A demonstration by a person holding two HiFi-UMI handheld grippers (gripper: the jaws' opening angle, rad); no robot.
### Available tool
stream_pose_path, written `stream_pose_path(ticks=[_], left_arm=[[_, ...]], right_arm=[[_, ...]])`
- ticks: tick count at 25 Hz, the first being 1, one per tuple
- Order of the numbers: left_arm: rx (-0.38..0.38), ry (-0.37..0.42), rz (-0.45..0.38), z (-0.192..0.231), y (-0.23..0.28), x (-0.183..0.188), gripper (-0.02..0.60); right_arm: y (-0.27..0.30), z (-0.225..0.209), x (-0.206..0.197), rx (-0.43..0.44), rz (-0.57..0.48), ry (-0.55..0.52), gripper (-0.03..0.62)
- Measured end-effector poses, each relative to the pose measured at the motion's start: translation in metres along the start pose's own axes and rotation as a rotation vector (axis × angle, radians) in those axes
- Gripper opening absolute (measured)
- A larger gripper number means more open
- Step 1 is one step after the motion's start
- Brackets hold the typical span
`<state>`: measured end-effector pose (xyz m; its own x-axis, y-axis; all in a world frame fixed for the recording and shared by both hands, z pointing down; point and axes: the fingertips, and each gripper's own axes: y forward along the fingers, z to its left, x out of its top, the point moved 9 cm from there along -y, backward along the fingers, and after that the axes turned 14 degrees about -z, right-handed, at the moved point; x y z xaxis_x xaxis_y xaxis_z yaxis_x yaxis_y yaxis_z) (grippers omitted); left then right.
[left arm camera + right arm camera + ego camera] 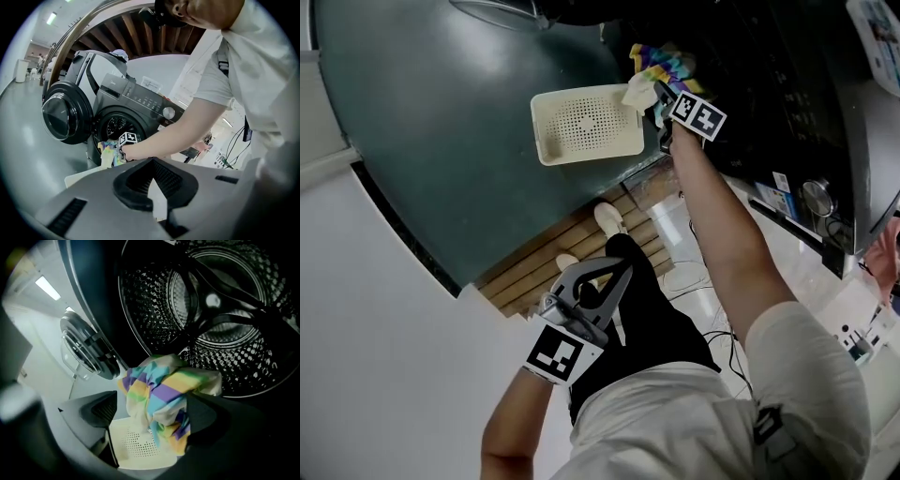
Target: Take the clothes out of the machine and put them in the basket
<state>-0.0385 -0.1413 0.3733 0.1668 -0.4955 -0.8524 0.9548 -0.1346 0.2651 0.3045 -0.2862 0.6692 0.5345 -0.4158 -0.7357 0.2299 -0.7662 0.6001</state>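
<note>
**Writing.** On the machine point(136, 101), find 1 pale label point(151, 83) on the top edge and fine print beside the knob point(168, 112). Too small to read in any view. Cannot make out a brand. On the marker cube point(698, 114), only black-and-white squares.

**Cloth and gripper.**
- At the right gripper point(152, 404), set wide, with both pads far apart.
- Between them, see the cloth point(159, 390): bunched, hanging, striped purple, yellow, green and blue, with 1 white part.
- Rests against the right jaw and stands clear of the left pad, so not pinched from 2 sides.
- Sits outside the mouth of the drum point(220, 310), just in front of it, directly above the basket point(140, 451).
- Droops toward the perforated basket floor. Cannot confirm contact with it.
- In the head view, shows the same layout, with the cloth at the basket's corner nearest the machine and the cube just behind it.

**Surroundings.** In the left gripper view, note the door point(63, 117) swung open to the left of the drum.

**Other hand.** At the left gripper point(151, 161), closed tip to tip with nothing between. Held low beside the leg point(647, 309), well apart from basket and cloth, aimed toward the machine.
</note>
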Motion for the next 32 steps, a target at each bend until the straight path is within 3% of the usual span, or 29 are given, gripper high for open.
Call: stream_pose_path(ticks=[6, 11, 17, 19, 25, 32], left_arm=[[0.017, -0.027, -0.001, 0.015, 0.010, -0.009, -0.003], [0.032, -0.046, 0.005, 0.023, 0.016, -0.020, -0.003], [0.050, -0.092, 0.013, 0.027, 0.018, -0.033, -0.003], [0.051, -0.098, 0.014, 0.025, 0.018, -0.035, -0.003], [0.059, -0.093, -0.002, 0.026, 0.018, -0.035, -0.003], [0.052, -0.082, -0.008, 0.020, 0.012, -0.034, -0.003]], right_arm=[[0.035, -0.013, -0.008, -0.074, 0.022, 0.045, 0.442], [0.062, -0.023, -0.015, -0.115, 0.054, 0.021, 0.442], [0.083, -0.027, -0.021, -0.158, 0.177, -0.028, 0.435], [0.084, -0.026, -0.020, -0.140, 0.196, -0.042, 0.405], [0.077, -0.024, -0.018, -0.054, 0.172, -0.087, 0.231], [0.057, -0.019, -0.008, -0.022, 0.113, -0.142, 0.186]])
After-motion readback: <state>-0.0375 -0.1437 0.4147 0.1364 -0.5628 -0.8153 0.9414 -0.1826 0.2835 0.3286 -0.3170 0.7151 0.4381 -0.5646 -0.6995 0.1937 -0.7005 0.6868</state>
